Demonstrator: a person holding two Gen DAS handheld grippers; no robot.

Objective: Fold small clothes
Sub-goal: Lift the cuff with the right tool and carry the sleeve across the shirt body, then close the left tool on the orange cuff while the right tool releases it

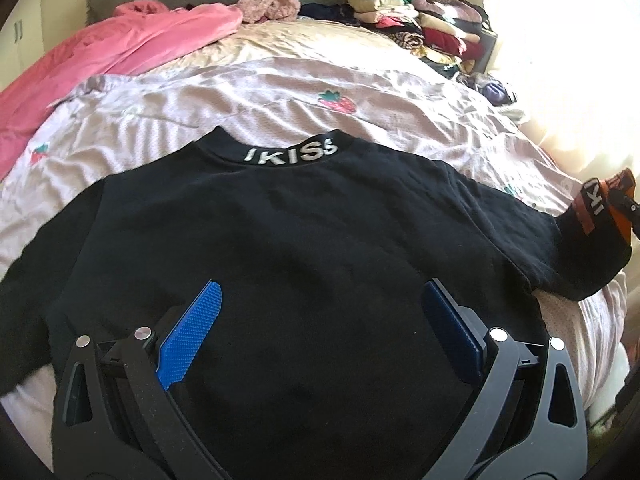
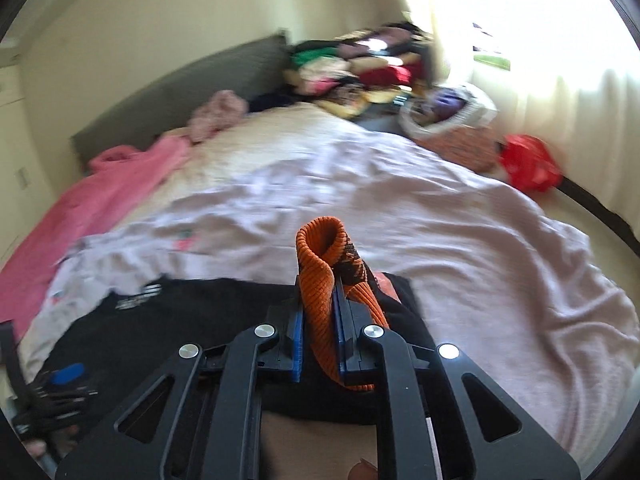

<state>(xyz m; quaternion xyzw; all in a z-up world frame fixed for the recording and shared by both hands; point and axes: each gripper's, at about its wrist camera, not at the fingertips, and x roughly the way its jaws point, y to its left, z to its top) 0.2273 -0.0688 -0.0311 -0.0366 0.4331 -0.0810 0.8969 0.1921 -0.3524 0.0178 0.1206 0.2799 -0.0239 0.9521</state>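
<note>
1. One big bed (image 1: 420, 92) fills both views, with a pale pink strawberry sheet (image 1: 256, 100) spread over it.
2. A pink blanket (image 1: 80, 64) lies along the bed's left edge.
3. A pile of clothes (image 1: 420, 24) sits at the bed's far right corner.
4. A black sweater (image 1: 304, 216) lies flat at the bed's near edge, collar pointing to the far end.
5. The left gripper (image 1: 320, 312) hangs over the sweater's middle, its blue fingers (image 1: 192, 336) wide apart, with nothing between them.
6. The right gripper (image 2: 318, 316) is clamped tight on the sweater's orange cuff (image 2: 320, 264) at the sweater's right side.
</note>
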